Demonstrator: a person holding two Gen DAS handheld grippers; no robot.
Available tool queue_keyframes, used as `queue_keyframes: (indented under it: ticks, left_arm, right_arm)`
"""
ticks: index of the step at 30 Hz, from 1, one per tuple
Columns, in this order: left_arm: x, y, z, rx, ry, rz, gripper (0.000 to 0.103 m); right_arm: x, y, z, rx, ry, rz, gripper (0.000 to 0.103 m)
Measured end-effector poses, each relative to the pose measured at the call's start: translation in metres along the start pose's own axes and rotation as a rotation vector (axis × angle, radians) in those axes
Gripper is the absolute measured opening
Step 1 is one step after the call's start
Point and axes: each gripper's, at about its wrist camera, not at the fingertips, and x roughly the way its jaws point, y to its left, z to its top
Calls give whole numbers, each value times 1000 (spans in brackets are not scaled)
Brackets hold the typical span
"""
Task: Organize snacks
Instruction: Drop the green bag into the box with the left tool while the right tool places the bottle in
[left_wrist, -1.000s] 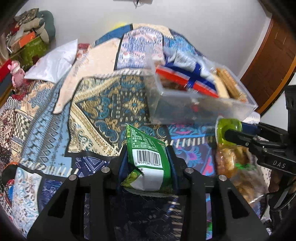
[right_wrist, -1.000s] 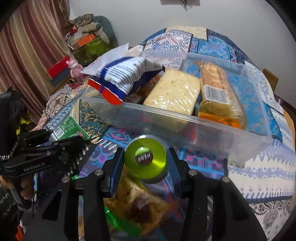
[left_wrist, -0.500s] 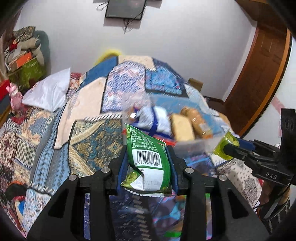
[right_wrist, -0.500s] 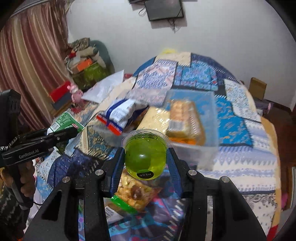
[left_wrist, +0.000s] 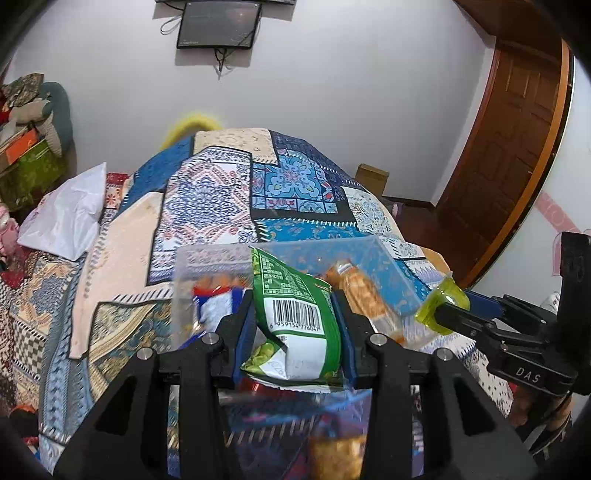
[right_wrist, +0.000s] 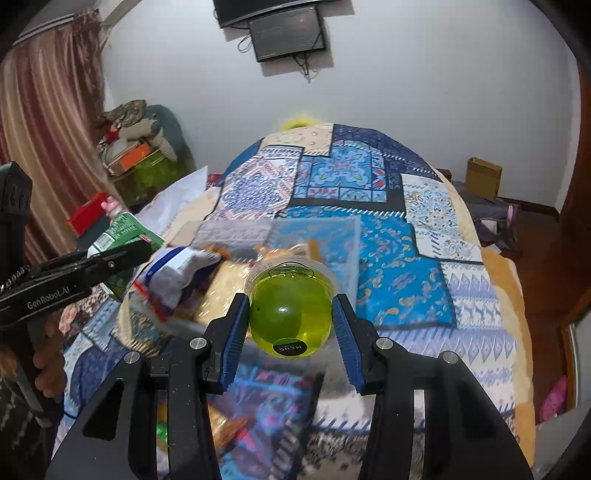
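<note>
The left gripper (left_wrist: 297, 332) is clamped on a green packet (left_wrist: 295, 325), its blue pads pressing both long edges. The packet stands nearly upright between the fingers, its long axis running along them, with the barcode side facing the camera and the top end leaning away to the left. The right gripper (right_wrist: 291, 321) is clamped on a green jelly cup (right_wrist: 290, 310). The cup lies on its side: the foil lid points away from the camera and the rounded bottom with a dark sticker points back toward it. Both items are held in the air above a clear bin (left_wrist: 388, 266), which sits on a patchwork quilt (right_wrist: 399, 258) just ahead of and below the fingertips. Inside the bin are a white and blue bag (right_wrist: 173, 273) and wrapped biscuits (left_wrist: 360, 291). More snack packs lie blurred below the grippers.
</note>
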Motion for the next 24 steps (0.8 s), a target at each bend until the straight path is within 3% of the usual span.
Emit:
queue_keyframes:
  ticks: [13,18,24]
  left_arm:
    - [76,-15,21,41,62,57,39]
    - [83,-15,22,40,60,94,43]
    - [59,-16,22,32,38,73,50]
  right_arm:
    - [53,-19,22,31,11,-18,43]
    - [63,-18,24,26,21,-27,43]
    - [48,-16,25,15,3,-48,43]
